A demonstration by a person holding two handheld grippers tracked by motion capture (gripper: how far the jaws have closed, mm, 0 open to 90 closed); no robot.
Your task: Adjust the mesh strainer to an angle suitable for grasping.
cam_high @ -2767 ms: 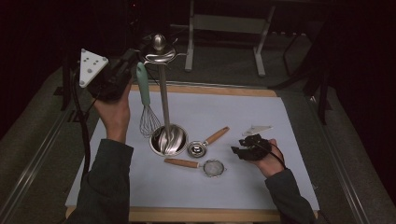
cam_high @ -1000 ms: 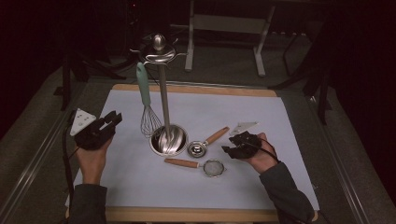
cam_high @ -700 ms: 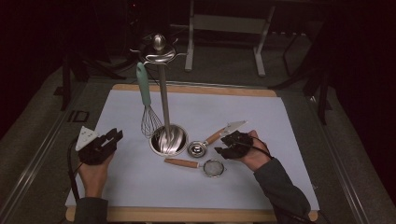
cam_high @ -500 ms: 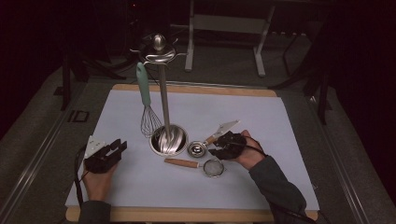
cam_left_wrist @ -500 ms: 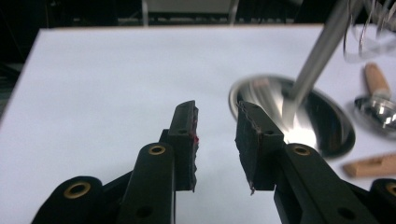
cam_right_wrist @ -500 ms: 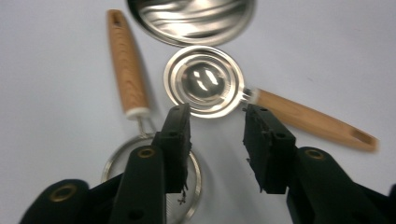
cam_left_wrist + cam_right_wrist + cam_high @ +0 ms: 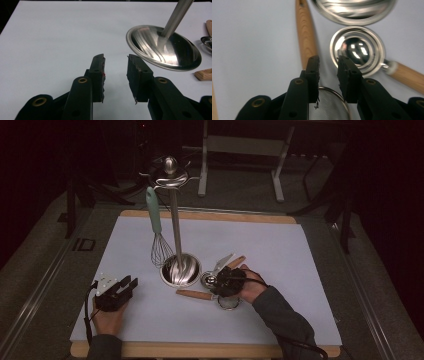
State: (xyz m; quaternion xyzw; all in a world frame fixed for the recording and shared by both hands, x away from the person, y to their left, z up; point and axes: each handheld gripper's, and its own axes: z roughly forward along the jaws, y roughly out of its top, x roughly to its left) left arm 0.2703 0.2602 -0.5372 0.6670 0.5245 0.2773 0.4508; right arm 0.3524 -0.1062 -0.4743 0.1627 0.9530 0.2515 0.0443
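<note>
Strainer (image 7: 329, 105): I see its mesh bowl and rim directly under my right tongs, lying on the surface; the wooden handle (image 7: 305, 35) runs away ahead, just left of the tips.
Right tongs (image 7: 327, 65): jaws have just been closing, a narrow gap left between them; nothing pinched, pads not pressing on anything I can see. In the high view they (image 7: 223, 282) sit over the strainer's neck.
Measuring spoon (image 7: 357, 50): round steel bowl just ahead and right of the right tongs, wooden handle trailing off to the right.
Stand base (image 7: 163, 47): polished dish with upright pole, ahead and right of my left tongs, well apart.
Left tongs (image 7: 115, 66): spread, jaws have just been opening, only bare surface (image 7: 50, 37) between them.
Whisk (image 7: 157, 235): hangs from the stand top, beyond both tongs.
</note>
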